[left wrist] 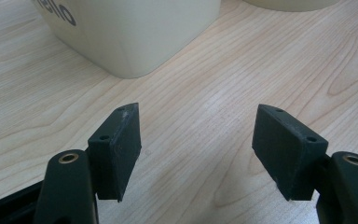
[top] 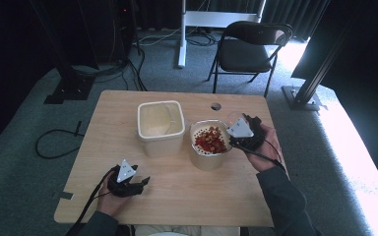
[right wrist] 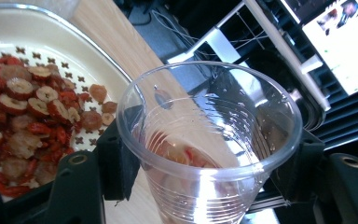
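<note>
Here the right gripper [top: 245, 132] has its jaws clamped on a clear plastic cup [right wrist: 209, 140], held tipped beside the rim of the round perforated bowl [top: 208, 156] that is heaped with red dried fruit [top: 209, 139]. A few pieces cling inside the cup, so the pour looks nearly finished. The left gripper [top: 128, 181] rests low over the desk [top: 177, 196] near its front edge, jaws wide apart on nothing, just short of the square cream tub [top: 160, 127]. Next, I judge, the cup needs one more tilt or shake to clear the remnants, then setting down upright away from the bowl.
</note>
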